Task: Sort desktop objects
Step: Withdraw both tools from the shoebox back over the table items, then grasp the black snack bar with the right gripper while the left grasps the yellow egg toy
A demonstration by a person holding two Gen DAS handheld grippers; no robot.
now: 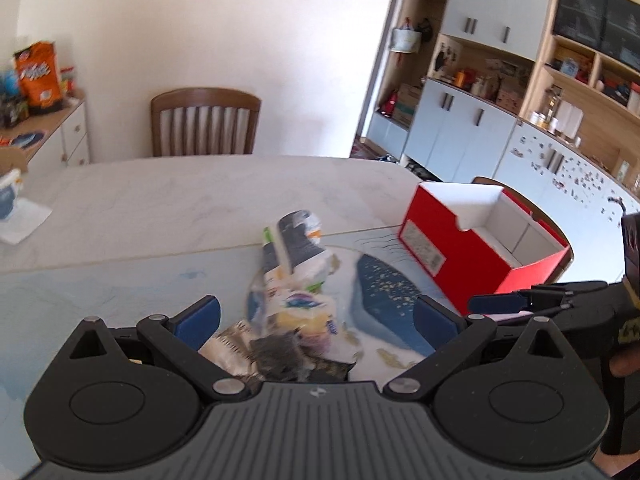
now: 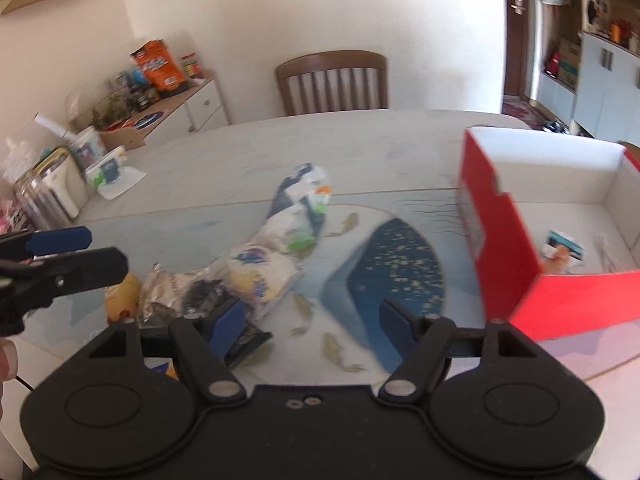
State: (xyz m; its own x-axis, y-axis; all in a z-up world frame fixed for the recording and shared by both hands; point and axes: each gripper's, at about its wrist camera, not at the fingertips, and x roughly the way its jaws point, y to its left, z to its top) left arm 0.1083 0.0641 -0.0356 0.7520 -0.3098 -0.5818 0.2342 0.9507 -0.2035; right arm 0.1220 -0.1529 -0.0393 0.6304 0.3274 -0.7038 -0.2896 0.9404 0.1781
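The left gripper (image 1: pixel 316 316) stands released, jaws wide, with the near end of the heap of snack packets (image 1: pixel 294 280) lying between its blue pads but not pinched. The right gripper (image 2: pixel 314 314) is also spread and empty; its left pad sits against the near packets (image 2: pixel 256 276), the right pad over bare printed mat (image 2: pixel 396 256). The heap runs from near left toward the far middle of the mat on the white table (image 1: pixel 160 196). The open red box (image 2: pixel 516 240) stands to the right, already holding a small card or packet. The step in hand looks like reaching for a pick: next, one gripper must drop onto a single packet, pinch it, and carry it right into the box
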